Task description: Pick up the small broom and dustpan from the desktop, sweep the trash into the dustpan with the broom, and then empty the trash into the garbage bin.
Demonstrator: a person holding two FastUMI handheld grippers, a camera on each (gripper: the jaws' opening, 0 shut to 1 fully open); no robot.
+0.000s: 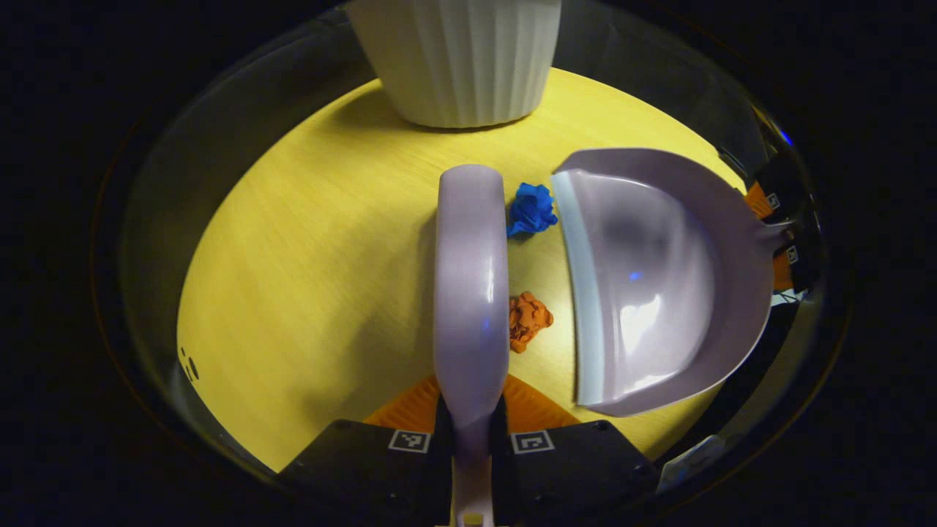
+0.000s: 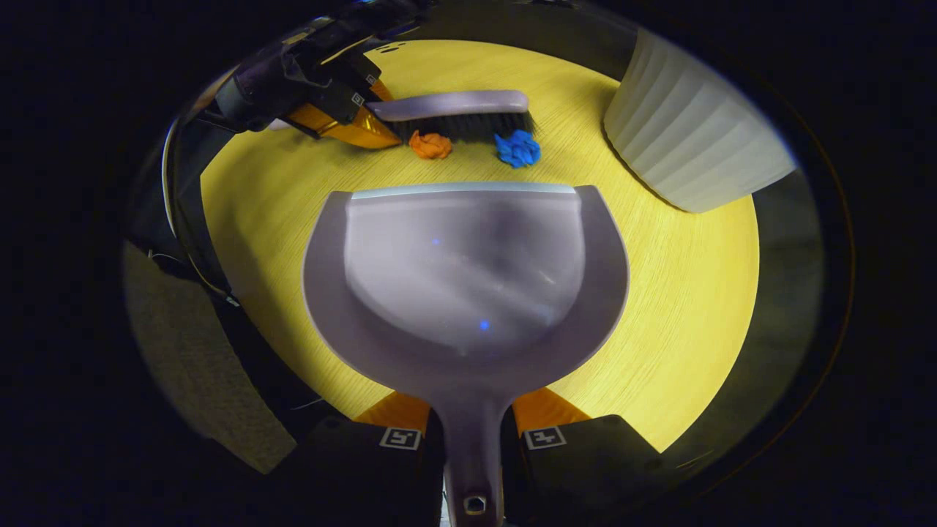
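Left tongs (image 1: 468, 432): clamped on the handle of the small broom (image 1: 471, 285), both fingers pressing its stem. The broom's long axis runs straight ahead from these tongs, across the yellow table (image 1: 307, 278). In the right gripper view the bristles point down at the table.

Right tongs (image 2: 472, 439): clamped on the handle of the dustpan (image 2: 468, 278). Pan empty, its pale lip turned toward the broom and lying roughly parallel to the broom's length.

Trash, two pieces:
- blue crumpled wad (image 1: 532, 209), between broom and pan lip, toward the broom's far end, just beside the lip.
- orange crumpled wad (image 1: 528, 320), toward the broom's near end, touching or just beside the bristles, apart from the lip.

Key relation: both wads lie in the strip between broom and pan, on the broom's pan-facing side. Judged move: a sideways stroke square to the broom's length, toward the lip, carries both in.

Garbage bin (image 1: 457, 58): white, ribbed, standing beyond the broom's tip; untouched.

Risk, judged: a wad slipping past the lip's end.
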